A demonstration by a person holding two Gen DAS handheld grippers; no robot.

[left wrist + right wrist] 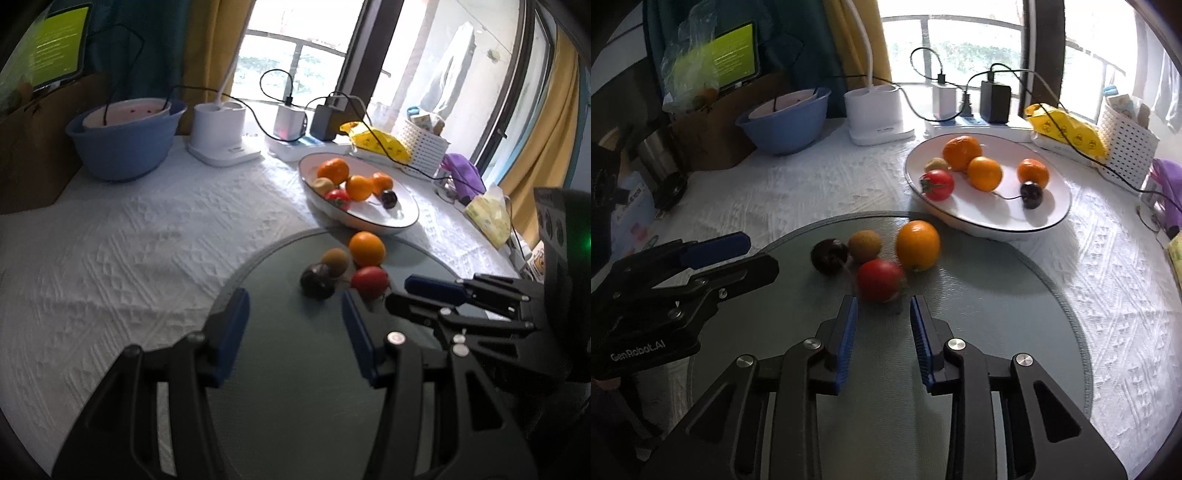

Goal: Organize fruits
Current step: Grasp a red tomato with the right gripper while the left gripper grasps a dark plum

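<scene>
Right tool (pixel 882 306) agape just before tomato (pixel 879 279); plate's cherry stem (pixel 1008 196) right-view only

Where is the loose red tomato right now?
The tomato lies on the round grey mat, just ahead of the right gripper, beside an orange.

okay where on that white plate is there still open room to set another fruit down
The white plate is crowded along its far and left side, where three oranges, a tomato and a small brown fruit cluster. Bare room: the near half, between the tomato and the dark fruit, and the right rim beyond that dark fruit.
</scene>
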